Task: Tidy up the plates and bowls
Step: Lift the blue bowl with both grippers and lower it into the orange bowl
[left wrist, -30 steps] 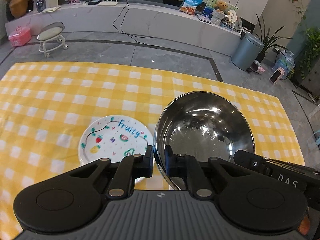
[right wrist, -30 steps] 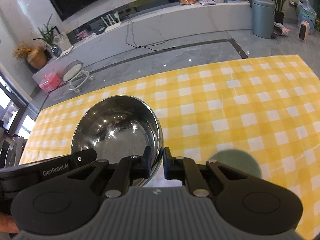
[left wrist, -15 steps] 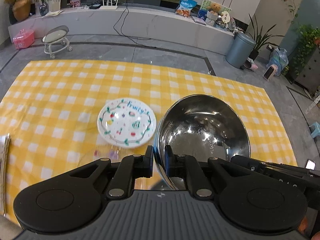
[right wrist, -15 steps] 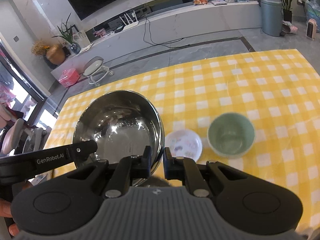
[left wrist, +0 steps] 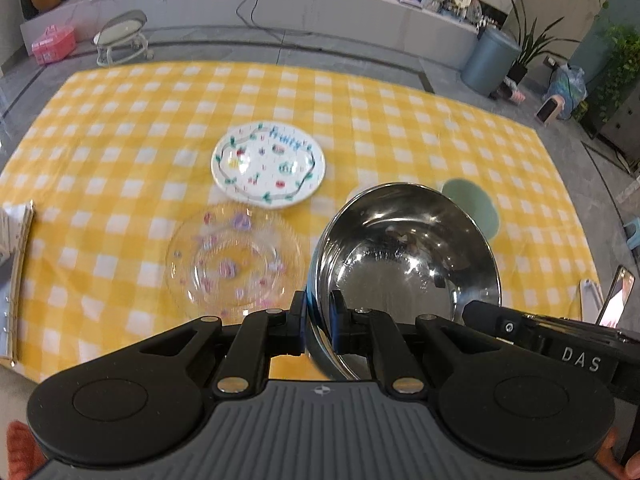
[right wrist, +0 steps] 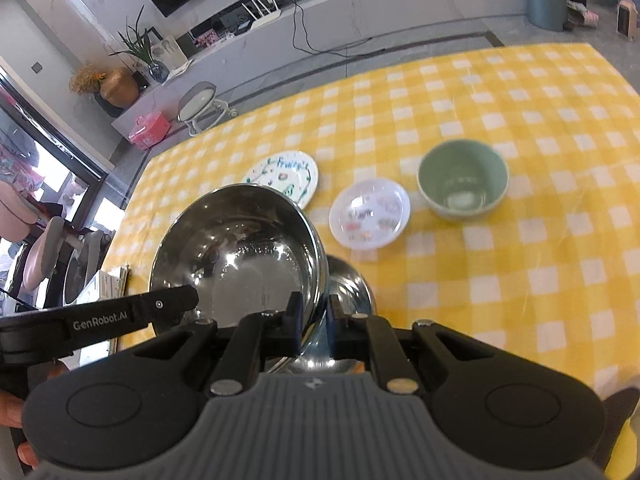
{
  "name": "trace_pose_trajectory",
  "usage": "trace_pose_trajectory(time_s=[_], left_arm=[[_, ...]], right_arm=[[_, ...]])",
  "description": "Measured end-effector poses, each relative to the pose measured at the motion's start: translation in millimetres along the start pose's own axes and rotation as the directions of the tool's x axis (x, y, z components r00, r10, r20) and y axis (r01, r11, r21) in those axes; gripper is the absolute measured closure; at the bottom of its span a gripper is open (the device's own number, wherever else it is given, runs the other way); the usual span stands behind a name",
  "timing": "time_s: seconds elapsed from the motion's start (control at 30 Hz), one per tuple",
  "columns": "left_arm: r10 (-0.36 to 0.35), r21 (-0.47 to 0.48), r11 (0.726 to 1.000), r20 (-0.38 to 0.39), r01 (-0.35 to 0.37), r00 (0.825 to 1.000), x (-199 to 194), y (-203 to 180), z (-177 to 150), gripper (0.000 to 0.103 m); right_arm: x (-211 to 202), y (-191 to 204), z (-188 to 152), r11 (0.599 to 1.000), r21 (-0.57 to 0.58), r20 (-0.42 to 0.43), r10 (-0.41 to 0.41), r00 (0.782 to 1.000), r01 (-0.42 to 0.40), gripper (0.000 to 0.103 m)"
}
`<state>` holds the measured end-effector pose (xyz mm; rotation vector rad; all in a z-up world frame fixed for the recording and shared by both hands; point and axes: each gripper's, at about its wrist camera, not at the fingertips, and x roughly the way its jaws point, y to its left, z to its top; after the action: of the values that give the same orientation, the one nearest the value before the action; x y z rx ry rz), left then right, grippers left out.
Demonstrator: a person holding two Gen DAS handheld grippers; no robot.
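Observation:
A large steel bowl [left wrist: 404, 264] hangs tilted over the yellow checked tablecloth [left wrist: 120, 128], held by its rim from two sides. My left gripper [left wrist: 318, 316] is shut on its left rim, and my right gripper [right wrist: 314, 316] is shut on the right rim of the steel bowl [right wrist: 236, 252]. Under it, in the right wrist view, a second steel bowl [right wrist: 348, 280] shows partly. On the cloth lie a white "Fruity" plate [left wrist: 268, 168], a clear glass plate [left wrist: 234, 260], a small white plate [right wrist: 370, 214] and a green bowl [right wrist: 462, 178].
A notebook [left wrist: 16, 264] lies at the table's left edge and a phone [left wrist: 618, 300] stands at the right edge. Beyond the table are a grey floor, a low white bench, a small stool [left wrist: 120, 36] and a grey bin [left wrist: 490, 60].
Both grippers have drawn back toward the near side with the steel bowl between them. The glass plate, small white plate, green bowl and second steel bowl have come into view.

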<state>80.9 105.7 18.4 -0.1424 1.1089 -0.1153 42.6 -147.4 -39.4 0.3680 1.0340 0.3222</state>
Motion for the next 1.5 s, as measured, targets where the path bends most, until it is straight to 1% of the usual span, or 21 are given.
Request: trace_pose_trajectory(time_s=[0.1,0.23,0.37,0.57,0.87,0.9,0.97,1.2,1.27,1.37,1.4,1.43,1.5], left_arm=[[-0.012,-0.031,0.999,-0.039,0.011,0.999,9.0,5.2,-6.3,0.091],[-0.001,-0.021,1.000,-0.061,-0.001,0.998,17.6,6.4,-13.6,0.091],[-0.005,-0.039,0.999,-0.092,0.001,0.996,27.7,10.9,-15.8,0.091],[-0.008,-0.041,0.999,-0.101,0.004,0.995,35.5,12.2,-14.4,0.091],[-0.010,-0.050,0.999,-0.132,0.003,0.991,53.8,10.6,-11.9,0.090],[0.001,-0.044,0.999,-0.124,-0.006,0.992,53.8,10.1,-11.6,0.091],[0.000,-0.044,0.999,-0.121,-0.005,0.993,53.6,10.2,-10.3,0.091],[0.000,-0.041,0.999,-0.122,-0.005,0.992,53.8,9.9,-8.5,0.091],[-0.002,-0.040,0.999,-0.120,-0.003,0.993,52.8,9.8,-8.2,0.091],[-0.006,-0.038,0.999,-0.110,0.002,0.994,49.1,10.1,-6.4,0.091],[-0.005,-0.036,0.999,-0.101,0.001,0.995,46.8,10.3,-5.5,0.091],[-0.001,-0.031,1.000,-0.091,-0.002,0.996,44.3,9.7,-4.5,0.087],[0.010,-0.017,1.000,-0.067,-0.011,0.998,38.8,8.5,-2.5,0.080]], right_arm=[[2.2,-2.6,-4.4,1.000,0.004,-0.009,-0.009,1.000,0.010,0.093],[11.1,-5.2,-8.3,1.000,0.010,-0.032,-0.020,0.999,0.020,0.094],[20.5,-8.2,-10.0,0.999,0.015,-0.047,-0.034,0.998,0.034,0.095],[30.9,-10.3,-8.1,0.999,0.018,-0.054,-0.044,0.998,0.045,0.095],[44.5,-15.9,-4.5,0.996,0.027,-0.067,-0.082,0.994,0.084,0.096],[46.1,-17.4,-4.6,0.996,0.029,-0.070,-0.084,0.994,0.086,0.096],[49.3,-19.2,-5.2,0.995,0.031,-0.073,-0.093,0.993,0.095,0.095],[50.2,-21.6,-5.1,0.996,0.042,-0.072,-0.081,0.994,0.085,0.096],[49.9,-21.7,-5.0,0.996,0.051,-0.073,-0.071,0.995,0.075,0.090],[48.3,-21.6,-4.5,0.996,0.051,-0.067,-0.065,0.996,0.069,0.089],[47.0,-22.0,-4.4,0.996,0.049,-0.065,-0.066,0.996,0.069,0.086],[44.8,-21.9,-4.1,0.997,0.049,-0.060,-0.064,0.996,0.067,0.079],[40.2,-22.4,-2.8,0.997,0.043,-0.046,-0.060,0.997,0.062,0.075]])
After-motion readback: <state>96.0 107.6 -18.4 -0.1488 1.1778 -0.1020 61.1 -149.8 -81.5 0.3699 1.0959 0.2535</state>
